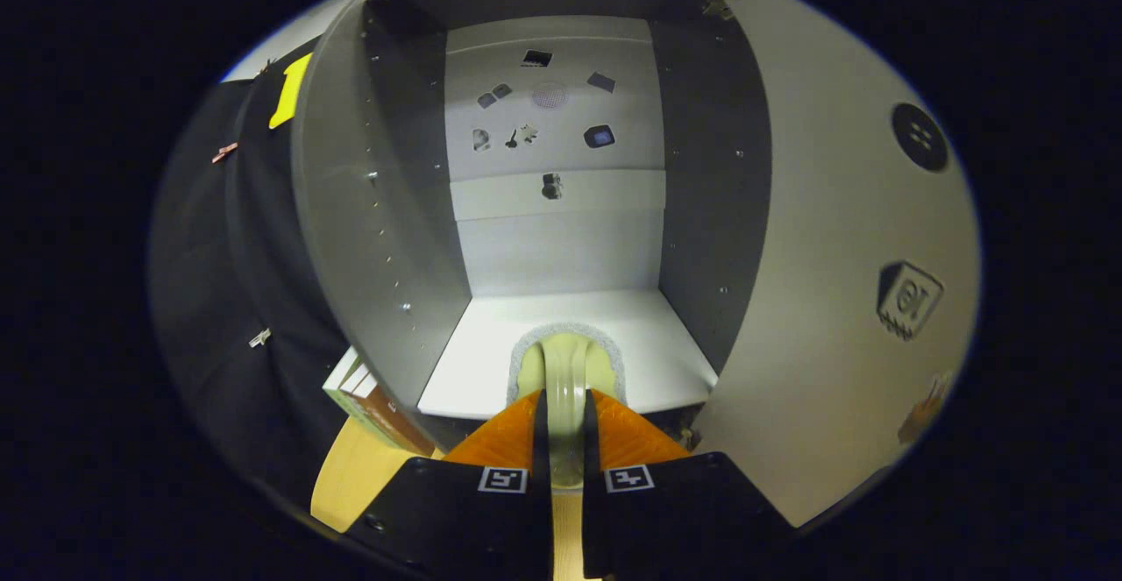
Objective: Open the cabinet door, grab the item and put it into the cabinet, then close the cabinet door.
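The cabinet [377, 213] stands straight ahead with its door [841, 239] swung wide to the right. Its white floor shelf [666, 344] and pale back wall [561, 239] are in plain sight. My gripper [565, 410] is shut on a pale cream item [565, 379] with a raised handle-like ridge and a grey fuzzy rim. Both fingers press on the ridge. The item reaches over the front edge of the cabinet's floor shelf, and I cannot tell whether it rests on it.
Several small stickers [548, 95] dot the cabinet's back wall. A box or book stack [368, 397] leans by the cabinet's left side on the wooden tabletop [351, 476]. The open door carries a round dark knob [919, 136] and a sticker [909, 299].
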Action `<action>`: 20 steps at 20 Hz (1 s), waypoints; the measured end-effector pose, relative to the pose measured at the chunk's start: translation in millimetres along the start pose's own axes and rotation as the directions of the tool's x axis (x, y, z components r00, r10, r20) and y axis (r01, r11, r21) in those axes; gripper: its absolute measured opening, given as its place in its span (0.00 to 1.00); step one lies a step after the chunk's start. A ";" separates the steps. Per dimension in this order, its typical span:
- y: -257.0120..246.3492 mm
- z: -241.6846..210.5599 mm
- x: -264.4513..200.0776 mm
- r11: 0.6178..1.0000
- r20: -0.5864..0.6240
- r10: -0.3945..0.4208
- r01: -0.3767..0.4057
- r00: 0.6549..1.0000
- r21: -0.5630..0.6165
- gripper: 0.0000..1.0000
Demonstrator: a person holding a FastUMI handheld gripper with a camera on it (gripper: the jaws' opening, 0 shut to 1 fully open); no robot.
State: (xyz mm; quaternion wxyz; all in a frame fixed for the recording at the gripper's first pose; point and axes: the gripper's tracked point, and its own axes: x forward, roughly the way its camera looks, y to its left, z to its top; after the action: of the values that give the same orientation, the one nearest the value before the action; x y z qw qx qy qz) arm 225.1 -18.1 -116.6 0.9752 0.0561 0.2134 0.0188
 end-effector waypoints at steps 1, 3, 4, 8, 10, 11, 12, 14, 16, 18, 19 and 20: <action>0.2 8.1 10.6 1.000 0.005 -0.005 0.005 1.000 0.006 0.17; 1.6 20.6 37.8 1.000 0.004 -0.013 0.013 1.000 0.017 0.17; 2.1 22.5 50.8 1.000 -0.005 -0.017 0.017 1.000 0.024 0.17; -1.7 14.6 101.0 0.998 -0.058 -0.035 0.038 0.998 0.044 0.17; -3.5 10.1 122.4 0.997 -0.082 -0.040 0.045 0.996 0.064 0.17; -3.7 9.1 132.4 0.996 -0.087 -0.040 0.047 0.995 0.073 0.17; -4.3 8.6 141.7 0.995 -0.091 -0.043 0.050 0.995 0.081 0.17; -4.1 10.4 158.1 0.993 -0.085 -0.045 0.054 0.995 0.100 0.17; -6.4 10.8 173.8 0.991 -0.087 -0.063 0.073 0.994 0.115 0.17; -5.0 12.5 184.3 0.987 -0.085 -0.064 0.075 0.994 0.140 0.19; -6.1 12.4 188.5 0.985 -0.087 -0.066 0.079 0.994 0.154 0.19; -7.2 12.9 192.0 0.983 -0.086 -0.068 0.081 0.994 0.167 0.20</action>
State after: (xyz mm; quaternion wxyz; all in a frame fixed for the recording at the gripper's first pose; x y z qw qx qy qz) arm 405.0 -14.9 -185.2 0.9575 0.1303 0.2552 -0.0338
